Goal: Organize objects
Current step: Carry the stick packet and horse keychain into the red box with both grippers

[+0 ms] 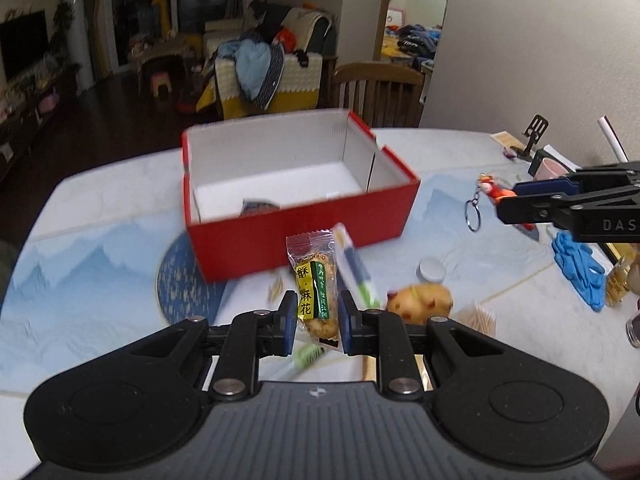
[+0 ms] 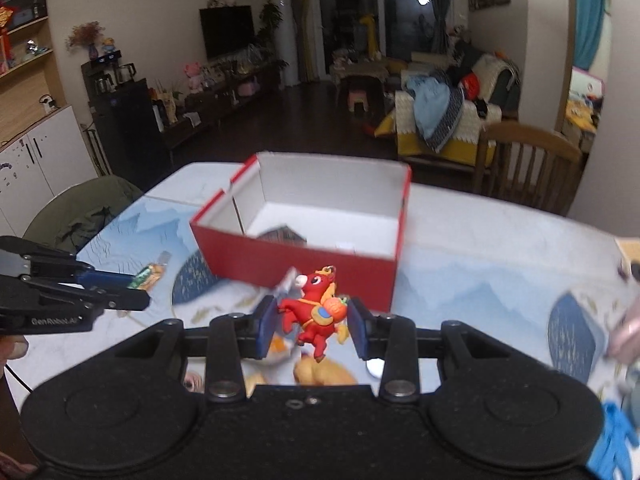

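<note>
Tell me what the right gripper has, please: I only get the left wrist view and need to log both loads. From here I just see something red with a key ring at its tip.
Observer: The right gripper is shut on a red horse keychain; an orange ornament sits on the figure's side.
Operator: Anything in the box already?
Observer: Yes, one dark packet lies on the floor of the red box, near the front wall.
Operator: My left gripper's snack packet, does it show from there?
Observer: Only the end of the snack packet, sticking out past the left gripper.
</note>
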{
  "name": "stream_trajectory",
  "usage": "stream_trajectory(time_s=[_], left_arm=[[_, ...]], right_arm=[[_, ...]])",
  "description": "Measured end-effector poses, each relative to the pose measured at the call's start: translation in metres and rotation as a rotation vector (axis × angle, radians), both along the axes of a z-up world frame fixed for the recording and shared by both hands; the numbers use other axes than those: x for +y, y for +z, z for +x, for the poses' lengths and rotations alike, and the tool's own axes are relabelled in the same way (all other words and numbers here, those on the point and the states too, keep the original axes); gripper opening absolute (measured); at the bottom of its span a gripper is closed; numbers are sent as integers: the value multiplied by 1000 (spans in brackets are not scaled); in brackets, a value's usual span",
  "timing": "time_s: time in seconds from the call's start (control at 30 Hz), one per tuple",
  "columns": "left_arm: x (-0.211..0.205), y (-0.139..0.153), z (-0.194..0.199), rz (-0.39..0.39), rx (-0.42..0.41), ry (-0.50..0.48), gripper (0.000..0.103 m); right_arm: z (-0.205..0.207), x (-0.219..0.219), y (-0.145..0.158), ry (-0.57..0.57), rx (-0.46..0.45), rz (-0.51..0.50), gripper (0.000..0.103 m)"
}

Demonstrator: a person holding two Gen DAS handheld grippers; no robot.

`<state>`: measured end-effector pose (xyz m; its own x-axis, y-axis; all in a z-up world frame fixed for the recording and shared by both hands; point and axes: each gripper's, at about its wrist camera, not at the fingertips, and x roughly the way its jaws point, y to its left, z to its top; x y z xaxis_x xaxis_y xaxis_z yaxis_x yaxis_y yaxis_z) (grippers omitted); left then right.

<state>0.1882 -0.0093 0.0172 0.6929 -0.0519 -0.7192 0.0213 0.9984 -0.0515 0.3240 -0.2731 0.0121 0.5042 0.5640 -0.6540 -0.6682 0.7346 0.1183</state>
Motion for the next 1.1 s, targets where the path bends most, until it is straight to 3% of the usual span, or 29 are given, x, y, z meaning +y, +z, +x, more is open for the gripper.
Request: stream_trajectory(time_s=[0.27, 0.6, 0.9, 1.1], left_arm=[[-1, 22, 42, 49, -60, -22, 20], [12, 31, 107, 103, -77, -24, 20], [35, 19, 175, 135, -52, -3, 20], [47, -2, 214, 139, 17, 21, 20]], right_arm=[[26, 34, 16, 30, -77, -7, 37], [70, 70, 19, 22, -116, -34, 37], [97, 109, 10, 21, -128, -94, 37], [115, 130, -9, 10, -90, -119, 37]])
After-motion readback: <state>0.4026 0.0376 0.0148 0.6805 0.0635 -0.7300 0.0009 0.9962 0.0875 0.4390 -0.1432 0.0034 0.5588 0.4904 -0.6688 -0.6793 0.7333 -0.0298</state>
